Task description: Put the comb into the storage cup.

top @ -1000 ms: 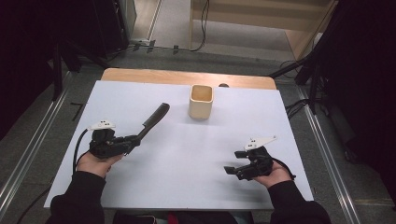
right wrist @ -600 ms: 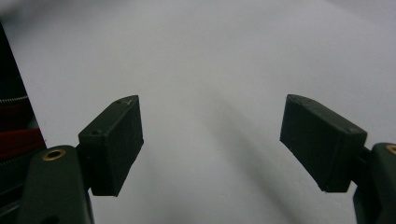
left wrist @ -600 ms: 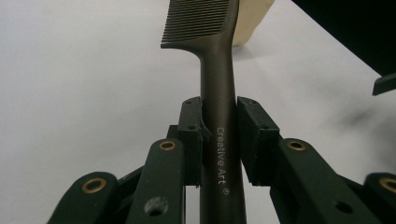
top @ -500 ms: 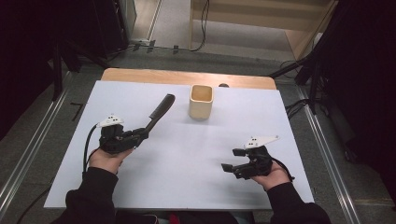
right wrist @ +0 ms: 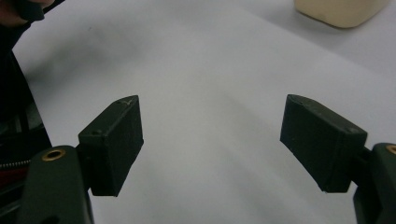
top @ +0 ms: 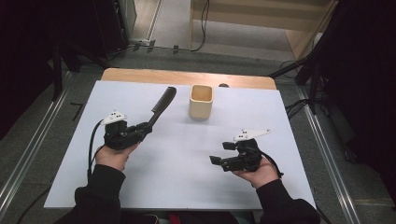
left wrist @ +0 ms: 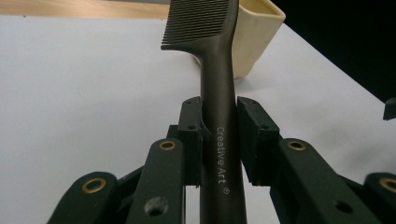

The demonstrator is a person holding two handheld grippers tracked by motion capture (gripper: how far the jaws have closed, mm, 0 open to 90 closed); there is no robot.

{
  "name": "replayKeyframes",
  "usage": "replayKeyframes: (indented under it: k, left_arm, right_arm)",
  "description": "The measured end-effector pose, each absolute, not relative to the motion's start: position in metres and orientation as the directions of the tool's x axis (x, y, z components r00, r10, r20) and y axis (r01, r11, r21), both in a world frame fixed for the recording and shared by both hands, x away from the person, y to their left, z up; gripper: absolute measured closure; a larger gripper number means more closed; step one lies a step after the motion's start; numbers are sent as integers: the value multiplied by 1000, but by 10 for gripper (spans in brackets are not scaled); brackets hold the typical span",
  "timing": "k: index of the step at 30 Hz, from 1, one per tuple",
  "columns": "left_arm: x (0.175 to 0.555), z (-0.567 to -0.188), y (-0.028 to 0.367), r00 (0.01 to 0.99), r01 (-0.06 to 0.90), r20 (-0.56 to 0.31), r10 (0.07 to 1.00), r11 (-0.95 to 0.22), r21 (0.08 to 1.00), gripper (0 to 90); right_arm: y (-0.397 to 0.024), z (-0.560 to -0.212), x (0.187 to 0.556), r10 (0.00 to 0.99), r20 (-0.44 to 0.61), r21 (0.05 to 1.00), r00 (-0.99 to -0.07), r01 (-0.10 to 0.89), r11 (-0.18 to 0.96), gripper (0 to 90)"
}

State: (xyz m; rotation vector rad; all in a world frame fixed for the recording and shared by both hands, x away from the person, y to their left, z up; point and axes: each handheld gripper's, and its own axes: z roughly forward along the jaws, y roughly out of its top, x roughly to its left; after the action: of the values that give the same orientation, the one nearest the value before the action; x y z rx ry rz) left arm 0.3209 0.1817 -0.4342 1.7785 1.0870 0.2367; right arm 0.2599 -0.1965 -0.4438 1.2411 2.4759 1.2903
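**A:** Talk me through it. What's in hand?

**B:** My left tool (top: pixel 145 127) is clamped on the comb (top: pixel 161 106), both pads tight on the handle just below the teeth. The comb is up off the worktop (top: pixel 187 186), pointing ahead toward the cream cup (top: pixel 201 101), near its left side.

**A:** And the other one?

**B:** My right tool (top: pixel 219 153) hangs low over the white sheet, jaws wide apart, nothing between them.

**A:** So the cup's the target?

**B:** That's my guess. To do it well, I'd lift the toothed end above the rim, bring it over the opening, then tip it upright before letting go.

**A:** Any risk?

**B:** The cup looks light, though that's hard to judge from here. A knock on the rim could topple it, so go slowly.
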Motion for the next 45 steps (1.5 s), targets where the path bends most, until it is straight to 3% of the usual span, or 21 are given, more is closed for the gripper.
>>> replayKeyframes:
  k: [45]
  left_arm:
    - [305, -463, 142, 508, 481, -275, 816, -4, 877, 728]
  right_arm:
    - [-145, -417, 302, 718, 282, 739, -637, 621, 261, 222]
